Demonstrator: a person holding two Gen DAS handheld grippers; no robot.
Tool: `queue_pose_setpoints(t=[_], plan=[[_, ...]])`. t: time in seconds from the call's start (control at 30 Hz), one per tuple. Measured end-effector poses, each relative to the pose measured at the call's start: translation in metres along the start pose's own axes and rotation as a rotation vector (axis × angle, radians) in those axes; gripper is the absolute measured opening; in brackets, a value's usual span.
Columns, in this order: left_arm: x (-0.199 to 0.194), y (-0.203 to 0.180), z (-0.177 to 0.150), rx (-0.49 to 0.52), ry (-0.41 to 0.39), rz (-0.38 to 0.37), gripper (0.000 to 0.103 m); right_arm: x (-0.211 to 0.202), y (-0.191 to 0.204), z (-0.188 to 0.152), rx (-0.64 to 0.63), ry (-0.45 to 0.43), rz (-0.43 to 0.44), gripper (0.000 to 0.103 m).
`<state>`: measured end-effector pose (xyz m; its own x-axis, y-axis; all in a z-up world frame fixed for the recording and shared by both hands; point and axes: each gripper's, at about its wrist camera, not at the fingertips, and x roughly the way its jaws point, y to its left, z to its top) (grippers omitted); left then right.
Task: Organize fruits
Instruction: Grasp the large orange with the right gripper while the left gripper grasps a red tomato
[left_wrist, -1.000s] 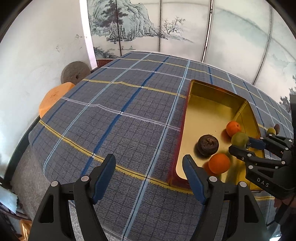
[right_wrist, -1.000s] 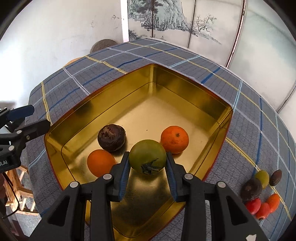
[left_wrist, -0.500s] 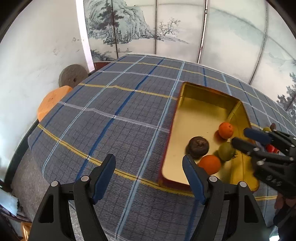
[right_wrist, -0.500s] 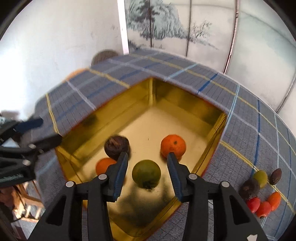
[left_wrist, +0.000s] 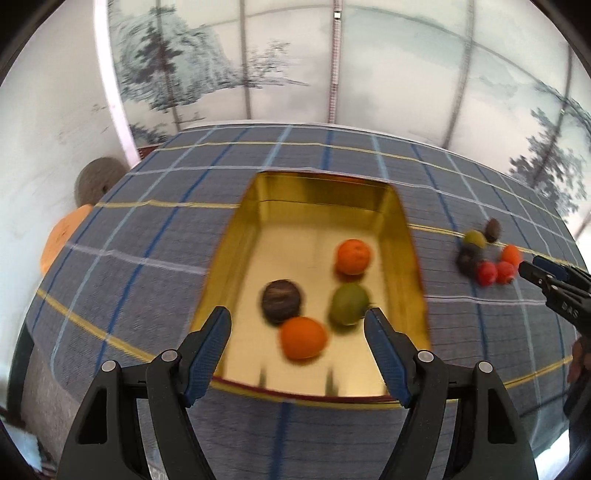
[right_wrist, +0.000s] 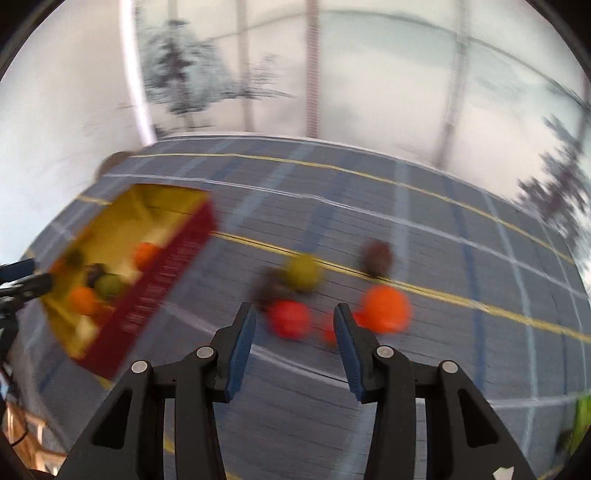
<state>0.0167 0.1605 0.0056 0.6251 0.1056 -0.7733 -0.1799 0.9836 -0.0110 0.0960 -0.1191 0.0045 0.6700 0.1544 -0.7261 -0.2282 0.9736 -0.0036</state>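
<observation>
A gold tin tray (left_wrist: 402, 236) on the checked cloth holds a green fruit (left_wrist: 348, 303), two oranges (left_wrist: 352, 256) (left_wrist: 303, 337) and a dark brown fruit (left_wrist: 281, 300). My left gripper (left_wrist: 297, 325) is open and empty over the tray's near edge. My right gripper (right_wrist: 291, 325) is open and empty, just short of a loose pile: red fruit (right_wrist: 289, 319), orange fruit (right_wrist: 385, 308), yellow-green fruit (right_wrist: 303, 272), dark fruits (right_wrist: 376, 256). The pile also shows in the left wrist view (left_wrist: 486, 273). The right wrist view is blurred.
The tray (right_wrist: 122, 221) lies left of the pile in the right wrist view. A round grey stone (left_wrist: 96, 179) and an orange object (left_wrist: 62, 236) sit past the table's left edge. A painted screen stands behind. A green thing (right_wrist: 580, 417) shows at the right edge.
My right gripper let go of the green fruit in the tray, opened, and swung right to the loose pile. My left gripper moved right, over the tray's near edge.
</observation>
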Motion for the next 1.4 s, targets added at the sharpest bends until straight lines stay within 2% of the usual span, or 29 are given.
queue_pose_setpoints(t=[0.13,0.3,0.63,0.87,1.07,1.23,1.4], plan=[[0.002,-0.030,0.005,0.047,0.003,-0.041,0.075,0.010,-0.044,-0.013,0.046,0.032,-0.058,0.042],[0.007,-0.060,0.010,0.092,0.012,-0.084,0.075,0.028,-0.067,-0.022,0.063,0.064,-0.056,0.042],[0.022,-0.111,0.015,0.166,0.040,-0.130,0.075,0.059,-0.061,-0.010,0.017,0.063,-0.013,0.042],[0.038,-0.137,0.014,0.207,0.066,-0.151,0.075,0.066,-0.061,0.004,0.033,0.038,0.025,0.040],[0.053,-0.152,0.014,0.210,0.096,-0.179,0.075,0.064,-0.061,0.001,0.038,0.024,0.040,0.038],[0.062,-0.163,0.016,0.215,0.089,-0.196,0.075,0.055,-0.064,-0.006,0.047,0.016,0.008,0.038],[0.074,-0.175,0.019,0.206,0.090,-0.215,0.074,0.040,-0.080,-0.019,0.047,0.011,-0.088,0.038]])
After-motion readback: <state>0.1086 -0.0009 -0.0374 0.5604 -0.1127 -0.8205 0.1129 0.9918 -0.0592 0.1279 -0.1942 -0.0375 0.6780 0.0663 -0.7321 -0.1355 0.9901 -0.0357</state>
